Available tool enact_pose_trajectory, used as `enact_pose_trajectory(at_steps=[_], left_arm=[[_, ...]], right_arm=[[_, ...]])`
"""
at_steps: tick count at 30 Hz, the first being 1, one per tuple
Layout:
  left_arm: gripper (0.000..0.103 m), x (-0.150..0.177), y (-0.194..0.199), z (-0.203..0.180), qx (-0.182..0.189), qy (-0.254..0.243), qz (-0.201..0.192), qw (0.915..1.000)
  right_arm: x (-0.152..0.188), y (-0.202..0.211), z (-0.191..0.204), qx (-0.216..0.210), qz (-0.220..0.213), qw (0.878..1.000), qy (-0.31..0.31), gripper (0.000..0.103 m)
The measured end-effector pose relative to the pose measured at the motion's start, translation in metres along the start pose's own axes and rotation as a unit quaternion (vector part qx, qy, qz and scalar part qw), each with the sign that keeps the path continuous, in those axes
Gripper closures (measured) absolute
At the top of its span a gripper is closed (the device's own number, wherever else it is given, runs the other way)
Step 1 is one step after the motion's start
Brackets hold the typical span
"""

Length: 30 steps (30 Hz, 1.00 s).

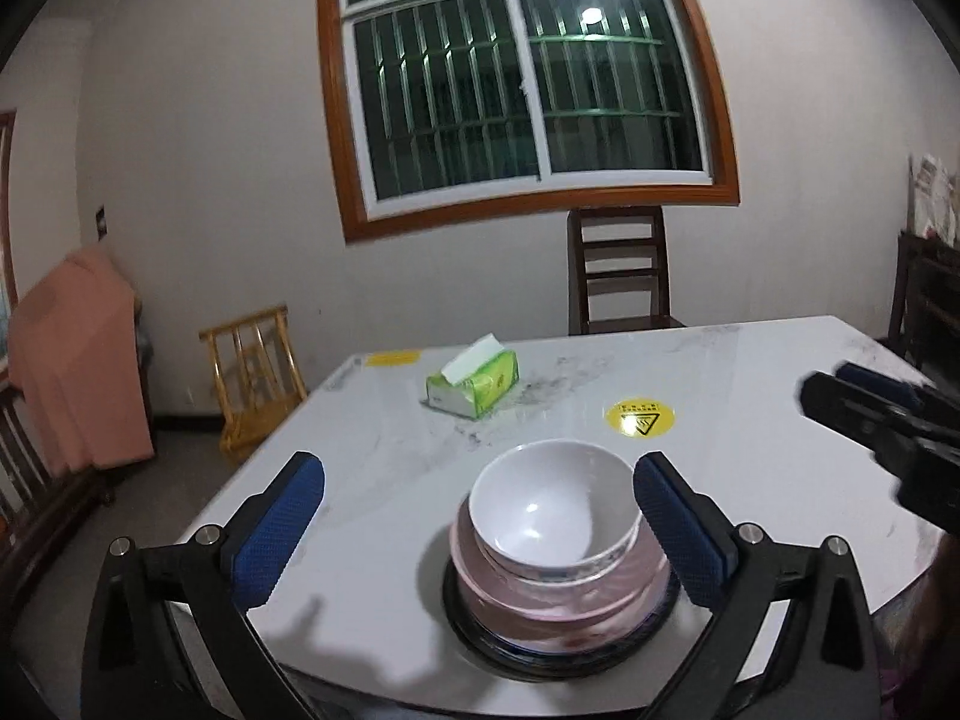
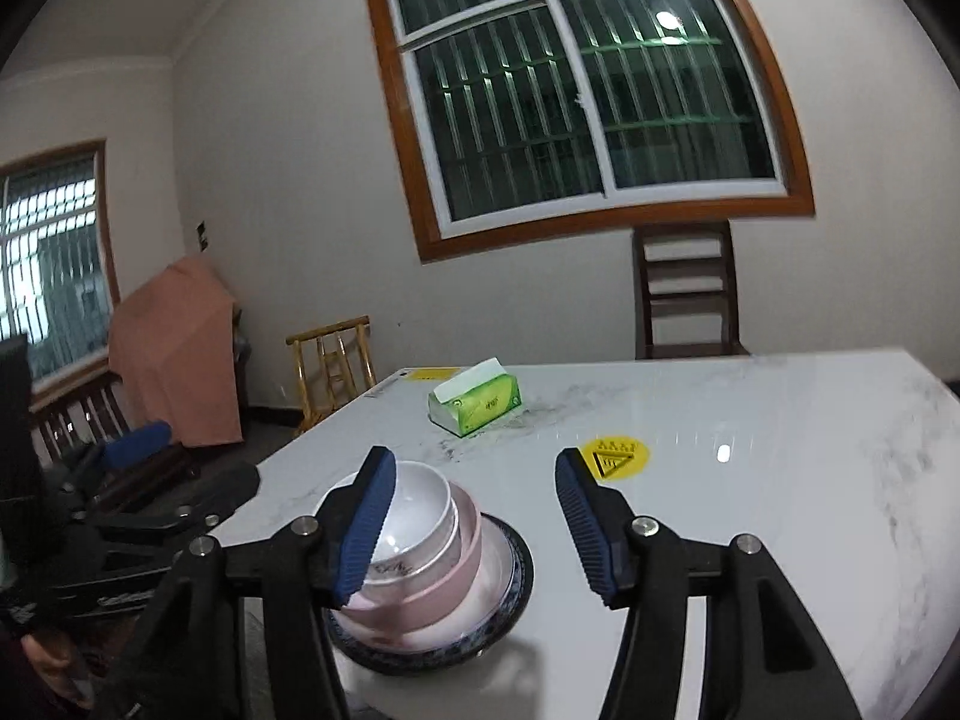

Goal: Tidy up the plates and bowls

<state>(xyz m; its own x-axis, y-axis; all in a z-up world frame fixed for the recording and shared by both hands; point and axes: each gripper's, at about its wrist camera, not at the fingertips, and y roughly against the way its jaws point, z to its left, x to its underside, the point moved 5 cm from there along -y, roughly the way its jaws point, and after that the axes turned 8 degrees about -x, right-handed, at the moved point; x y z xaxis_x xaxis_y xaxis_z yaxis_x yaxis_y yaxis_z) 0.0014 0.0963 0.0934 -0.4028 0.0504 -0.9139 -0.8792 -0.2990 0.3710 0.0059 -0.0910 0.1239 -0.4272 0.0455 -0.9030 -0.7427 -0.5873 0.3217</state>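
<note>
A stack of dishes sits near the near edge of the white marble table [image 1: 750, 396]: a white bowl [image 1: 549, 507] nests upright in a patterned white bowl, that in a pink bowl [image 1: 540, 597], and all rest on a dark-rimmed plate [image 1: 540, 654] at the bottom. The left gripper [image 1: 477, 531] is held low and level over the near edge, pointing across the table, its jaws spread wide and holding nothing; the stack lies between its blue pads [image 1: 279, 531], closer to the right-hand one, with no contact that can be seen. The right gripper [image 2: 474, 531] comes in from the right side of the stack, angled slightly downward, jaws also wide apart and empty; its left pad [image 2: 366, 528] overlaps the white bowl's rim in the right wrist view, though whether it touches cannot be told. Both grippers hang above the tabletop rather than resting on it. Farther back, toward the far left corner, lies a green tissue box [image 1: 474, 381] with a sheet poking up, and a round yellow warning sticker [image 1: 639, 418] marks the surface between the box and the stack. A dark wooden chair [image 1: 621, 270] stands behind the far edge, under the barred window [image 1: 522, 84].
</note>
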Motion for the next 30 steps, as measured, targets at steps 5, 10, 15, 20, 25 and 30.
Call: enact_pose_trajectory(at_steps=[5, 10, 15, 20, 25, 30], left_arm=[[0.000, 0.002, -0.014, 0.007, 0.035, 0.038, 0.055, 0.9971], [0.000, 0.008, -0.004, 0.015, 0.020, 0.044, 0.060, 0.9970], [0.000, 0.009, -0.002, 0.016, 0.015, 0.048, 0.060, 0.9969], [0.000, 0.010, 0.001, 0.018, 0.011, 0.050, 0.051, 0.9974], [0.000, 0.009, 0.003, 0.022, 0.006, 0.053, 0.040, 0.9977], [0.000, 0.007, 0.008, 0.019, 0.002, 0.044, 0.027, 0.9987]], right_arm=[[-0.001, 0.019, -0.006, 0.020, -0.012, 1.000, -0.002, 0.046], [0.010, 0.023, -0.006, 0.014, 0.003, 1.000, -0.002, 0.046], [0.018, 0.029, -0.002, 0.014, 0.007, 1.000, 0.009, 0.046], [0.023, 0.033, -0.003, 0.013, 0.009, 1.000, 0.004, 0.046], [0.026, 0.034, -0.006, 0.013, 0.012, 1.000, 0.001, 0.046], [0.029, 0.031, -0.007, 0.012, 0.019, 1.000, -0.001, 0.046]])
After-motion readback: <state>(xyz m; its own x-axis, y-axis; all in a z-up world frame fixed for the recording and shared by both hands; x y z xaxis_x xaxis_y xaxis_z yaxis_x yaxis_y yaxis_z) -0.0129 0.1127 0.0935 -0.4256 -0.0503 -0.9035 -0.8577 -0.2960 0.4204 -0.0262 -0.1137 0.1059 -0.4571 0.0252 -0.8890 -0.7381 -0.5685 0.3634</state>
